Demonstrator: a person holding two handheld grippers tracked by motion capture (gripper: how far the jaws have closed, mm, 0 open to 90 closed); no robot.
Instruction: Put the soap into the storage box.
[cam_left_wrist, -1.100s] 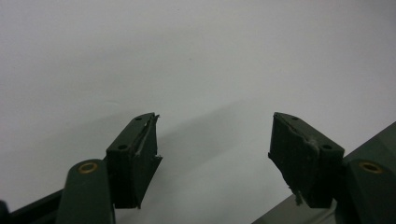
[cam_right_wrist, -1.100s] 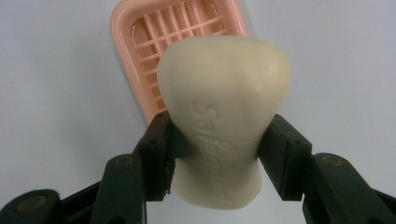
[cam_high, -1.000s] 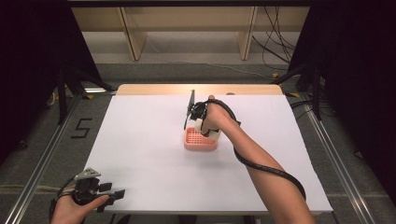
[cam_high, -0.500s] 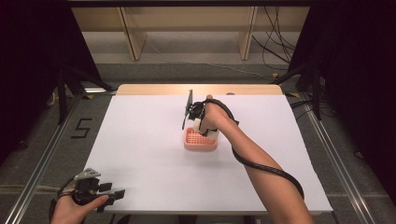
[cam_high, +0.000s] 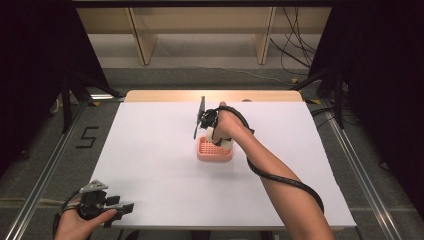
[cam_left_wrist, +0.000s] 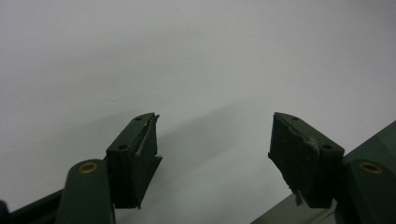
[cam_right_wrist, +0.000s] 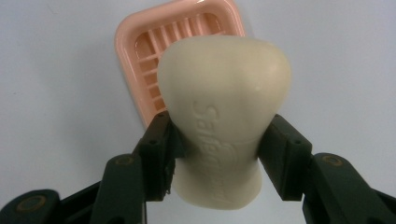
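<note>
A: Right gripper (cam_right_wrist: 217, 140) is over the pink soap dish (cam_right_wrist: 140, 60) now, jaws clamped on the flanks of a cream soap bar (cam_right_wrist: 224, 98). The bar hangs above the dish, nearer the dish's right end as the high view has it, not yet down in it.

B: And that's where I'd worry. The jaws pinch the bar's narrow waist, and soap is slick. A loosened squeeze could let it slide out and drop early, I reckon.

A: Alignment too. From the gripper's own camera the bar covers much of the dish (cam_high: 215, 150), so judging the rim is hard. Release off-centre and it may land on the rim and tip onto the desk (cam_high: 150, 150).

B: Or shove the dish itself. It looks light, nothing pins it, and a descending bar catching the wall could skid it across the white top.

A: What about the left gripper (cam_high: 116, 210)?

B: Well away from the dish, at the desk's near left corner. Its jaws stand wide apart with nothing between them, just bare white surface beneath in its own view. No help steadying the dish from there.

A: Count it up?

B: One soap bar, one soap dish, two grippers, one desk. Nothing else on the top.
</note>
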